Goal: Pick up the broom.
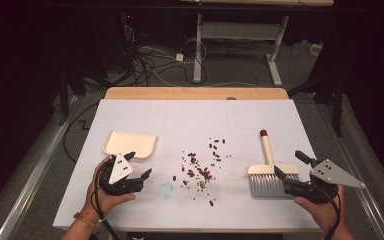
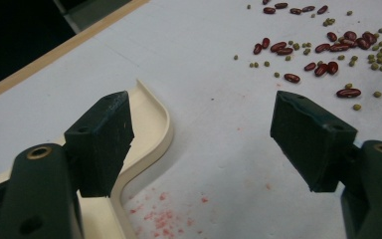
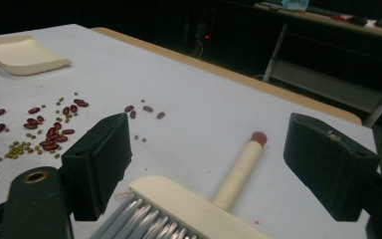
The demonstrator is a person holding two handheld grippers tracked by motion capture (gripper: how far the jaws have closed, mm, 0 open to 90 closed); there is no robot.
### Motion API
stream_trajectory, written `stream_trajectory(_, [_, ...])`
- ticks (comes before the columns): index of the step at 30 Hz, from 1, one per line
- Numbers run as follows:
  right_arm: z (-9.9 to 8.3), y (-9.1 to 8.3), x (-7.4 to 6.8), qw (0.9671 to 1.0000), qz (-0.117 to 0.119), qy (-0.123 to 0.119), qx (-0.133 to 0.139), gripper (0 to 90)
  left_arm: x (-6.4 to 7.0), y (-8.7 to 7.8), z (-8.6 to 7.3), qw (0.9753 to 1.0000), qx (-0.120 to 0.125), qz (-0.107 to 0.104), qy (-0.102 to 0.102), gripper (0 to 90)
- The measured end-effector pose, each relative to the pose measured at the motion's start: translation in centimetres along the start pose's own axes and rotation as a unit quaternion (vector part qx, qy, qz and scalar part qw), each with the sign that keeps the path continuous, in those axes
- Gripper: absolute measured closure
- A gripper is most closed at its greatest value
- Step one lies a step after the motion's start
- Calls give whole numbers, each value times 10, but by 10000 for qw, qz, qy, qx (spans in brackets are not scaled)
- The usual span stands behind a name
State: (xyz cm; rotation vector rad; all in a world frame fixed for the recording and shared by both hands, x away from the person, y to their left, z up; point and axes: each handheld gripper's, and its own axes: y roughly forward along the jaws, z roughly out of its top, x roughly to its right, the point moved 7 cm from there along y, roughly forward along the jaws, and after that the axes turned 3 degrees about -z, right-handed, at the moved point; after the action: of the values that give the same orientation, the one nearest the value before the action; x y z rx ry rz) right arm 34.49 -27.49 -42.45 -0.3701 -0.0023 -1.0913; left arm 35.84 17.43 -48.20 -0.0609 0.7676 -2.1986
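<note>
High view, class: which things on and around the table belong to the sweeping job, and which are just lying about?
Belonging:
brush
dustpan
scattered beans
left gripper
right gripper

Lying about:
blue ring mark
floor cables
far desk frame

Table top (image 1: 190, 120) reads to me as matt white sheet, paper-like, with a bare light wood edge (image 1: 195, 93) at the far side. Dustpan (image 1: 130, 143) on my left looks smooth cream plastic, slight sheen on the rim. Brush (image 1: 270, 170) on the right: same cream plastic block and handle, glossy red cap at the tip, grey bristles look stiff and synthetic. Left gripper (image 1: 141, 176) and right gripper (image 1: 289, 165) have matt black jaws, pads a bit scuffed, brass-coloured metal bushings. Beans (image 1: 200, 170) glossy dark red, small green ones dull.
</note>
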Motion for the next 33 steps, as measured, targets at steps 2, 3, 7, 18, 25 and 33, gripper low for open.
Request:
stream_trajectory(2, [0,0,-1,10000,-14,-48,13,200,2,2,0,10000,-41,-46,8,234])
stream_trajectory(3, [-2,0,-2,9998,-92,-144,-29,199,2,3,-1,10000,-52,-66,20,234])
stream_trajectory(7, [-4,0,-1,9998,-142,-123,-79,199,6,5,-2,9998,-105,-133,89,229])
stream_trajectory(18, [1,44,6,9942,-440,-209,-957,219,7,4,-7,9996,-249,-81,138,228])
stream_trajectory(25, [-15,104,31,9675,-515,509,-2421,297,8,6,-9,9993,-325,-153,125,228])
stream_trajectory(33, [-53,145,28,9330,-264,756,-3509,544,10,5,-13,9988,-402,-198,198,229])
